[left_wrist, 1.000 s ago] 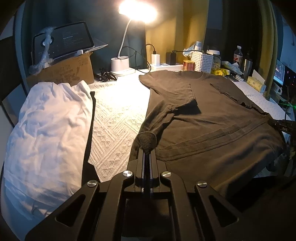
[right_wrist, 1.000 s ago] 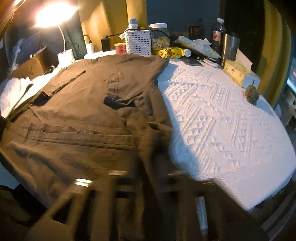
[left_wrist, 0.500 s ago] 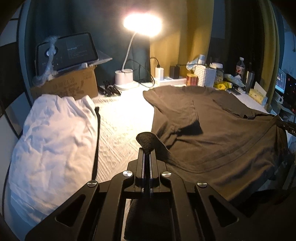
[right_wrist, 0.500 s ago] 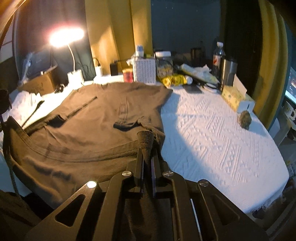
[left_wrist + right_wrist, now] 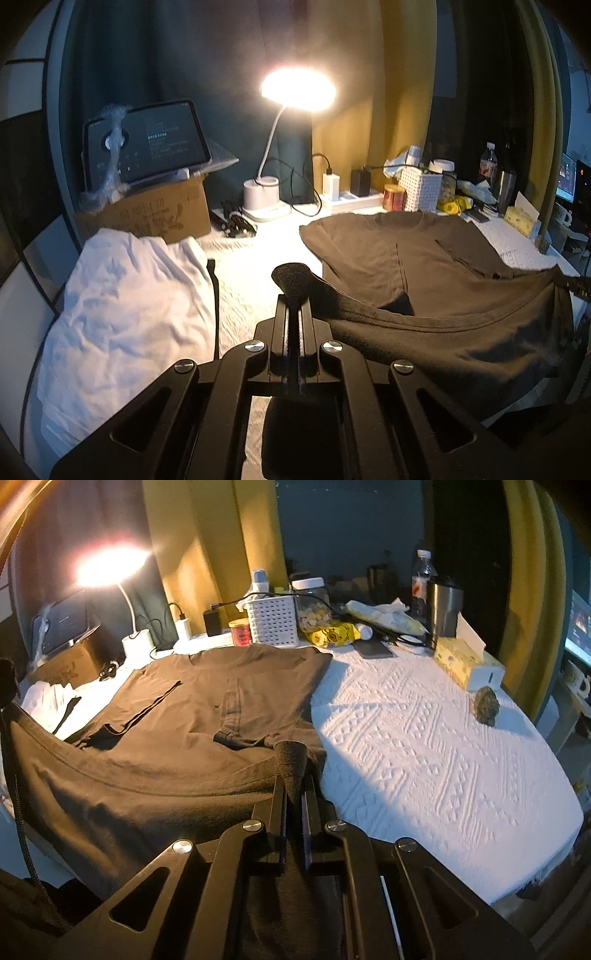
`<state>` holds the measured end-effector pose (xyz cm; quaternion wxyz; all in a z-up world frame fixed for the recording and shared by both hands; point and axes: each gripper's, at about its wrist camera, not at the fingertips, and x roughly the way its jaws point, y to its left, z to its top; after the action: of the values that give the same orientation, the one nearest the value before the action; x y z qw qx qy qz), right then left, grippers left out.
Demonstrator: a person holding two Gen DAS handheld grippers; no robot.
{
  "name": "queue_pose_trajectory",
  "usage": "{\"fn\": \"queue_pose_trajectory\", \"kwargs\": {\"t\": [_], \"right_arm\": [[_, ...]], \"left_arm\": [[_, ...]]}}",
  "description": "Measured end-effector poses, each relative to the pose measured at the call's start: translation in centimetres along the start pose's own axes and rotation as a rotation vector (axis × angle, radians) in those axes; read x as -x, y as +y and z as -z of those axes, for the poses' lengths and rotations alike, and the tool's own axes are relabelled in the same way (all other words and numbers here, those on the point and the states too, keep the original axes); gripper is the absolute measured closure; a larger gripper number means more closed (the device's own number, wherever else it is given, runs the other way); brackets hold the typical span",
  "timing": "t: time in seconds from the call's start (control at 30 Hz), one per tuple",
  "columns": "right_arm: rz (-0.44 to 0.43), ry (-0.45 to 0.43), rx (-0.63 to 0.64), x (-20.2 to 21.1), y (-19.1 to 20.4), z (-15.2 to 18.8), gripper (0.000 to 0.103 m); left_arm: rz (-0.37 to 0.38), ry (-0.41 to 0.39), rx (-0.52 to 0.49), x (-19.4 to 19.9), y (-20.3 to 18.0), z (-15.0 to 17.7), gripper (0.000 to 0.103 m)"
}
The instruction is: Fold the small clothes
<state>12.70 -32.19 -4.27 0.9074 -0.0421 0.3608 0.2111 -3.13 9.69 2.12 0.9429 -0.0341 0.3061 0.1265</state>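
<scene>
A dark brown T-shirt (image 5: 424, 266) lies on the white textured cloth, both sleeves folded in over its body, neck toward the far clutter. My left gripper (image 5: 293, 291) is shut on the shirt's bottom left hem corner, a tuft of fabric poking out past the tips. My right gripper (image 5: 293, 771) is shut on the bottom right hem corner of the T-shirt (image 5: 207, 716). Between the two grips the hem hangs lifted off the table in a sagging arc. The right gripper's tip shows at the left wrist view's right edge (image 5: 576, 286).
A crumpled white garment (image 5: 122, 310) lies left of the shirt. Behind stand a cardboard box (image 5: 147, 218) with a tablet, a lit desk lamp (image 5: 262, 195), a white basket (image 5: 273, 620), jars, bottles, a steel tumbler (image 5: 445, 609) and a tissue box (image 5: 465, 661). A small dark lump (image 5: 487, 705) sits at the right.
Both grippers have risen, each keeping its hem corner. The shirt's bottom edge has come up off the table and now hangs stretched between them.
</scene>
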Motion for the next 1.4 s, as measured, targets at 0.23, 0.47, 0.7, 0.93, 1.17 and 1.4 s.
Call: {"fn": "queue_pose_trajectory", "kwargs": {"t": [0.23, 0.47, 0.7, 0.93, 1.17, 1.4], "right_arm": [[0.008, -0.014, -0.034, -0.1, -1.1, 0.0, 0.096], [0.011, -0.046, -0.037, 0.1, -1.5, -1.6, 0.098], [0.012, -0.084, -0.029, -0.1, -2.0, -4.1, 0.098], [0.012, -0.122, -0.014, -1.0, -2.5, -7.4, 0.098], [0.009, -0.14, 0.015, -2.9, -2.4, -10.5, 0.098], [0.01, -0.161, 0.042, -5.0, -2.2, -13.5, 0.098]], "left_arm": [[-0.004, -0.048, -0.011, 0.4, -0.4, -2.0, 0.101], [-0.01, -0.053, -0.019, -0.4, -0.4, -3.3, 0.101], [-0.018, -0.056, -0.019, -1.6, -0.3, -4.6, 0.101], [-0.023, -0.058, -0.017, -3.5, -0.3, -6.1, 0.101], [-0.023, -0.054, -0.009, -5.8, 0.1, -7.4, 0.101], [-0.024, -0.046, -0.009, -8.3, 0.6, -8.8, 0.101]]}}
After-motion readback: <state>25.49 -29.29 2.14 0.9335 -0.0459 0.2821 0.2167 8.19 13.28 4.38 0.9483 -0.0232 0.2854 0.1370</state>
